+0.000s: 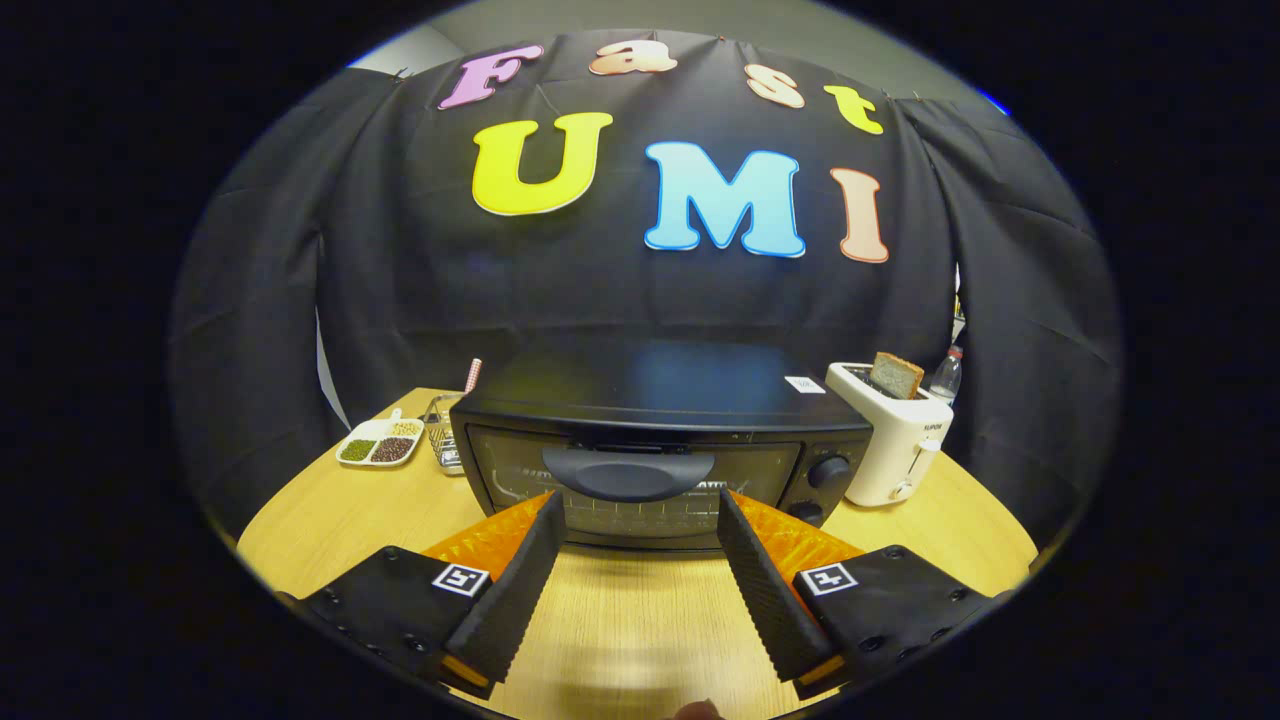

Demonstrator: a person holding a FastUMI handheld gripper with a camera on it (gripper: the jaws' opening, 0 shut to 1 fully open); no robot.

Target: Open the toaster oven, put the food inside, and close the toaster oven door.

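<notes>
The gripper (640, 510) points level at the closed toaster oven (660, 450), fingers spread empty below its door handle (628, 473), bare table (630, 630) between.

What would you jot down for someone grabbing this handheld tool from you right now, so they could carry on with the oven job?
Gripper: fingers open, holding nothing, aimed at the toaster oven just ahead of them.
Door: shut; its handle sits just beyond the fingertips, untouched.
Food: a slice of bread stands in the white toaster beside the oven's knob side; a divided dish of beans or grains lies off the oven's other side. Which one goes in, I cannot tell.
Done: nothing yet.
Left: open the door, put the food in, close the door.
</notes>
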